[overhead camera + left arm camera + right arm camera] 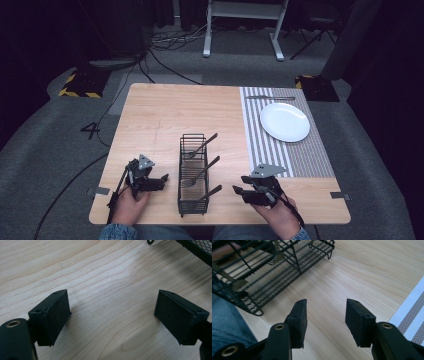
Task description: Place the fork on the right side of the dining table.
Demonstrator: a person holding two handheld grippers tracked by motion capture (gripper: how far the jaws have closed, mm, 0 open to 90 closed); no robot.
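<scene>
1. Two grippers rest low at the near edge of the wooden table (165,110), one each side of the black wire caddy (192,175). The likely job is pulling cutlery from the caddy and setting it by the white plate (285,121) on the striped placemat (300,155).
2. The caddy is light wire on small feet. A sideways tug on a handle could tip or slide it, esp. w/ no hand bracing it.
3. Left gripper (159,179): jaws wide apart over bare wood, nothing between them; the caddy corner (197,250) sits just ahead. Right gripper (241,190): jaws apart too, empty, aimed toward the caddy (272,270).
4. Three utensils lean out of the caddy's right side: far fork (202,146), middle fork (200,172), near piece (210,193). Handles are thin and smooth, so a pinch near the tip could let one swivel or slip out.
5. Tines may snag in the mesh on the way up, dragging the caddy along.
6. A knife (270,97) already lies beyond the plate; a careless drop could knock it.
</scene>
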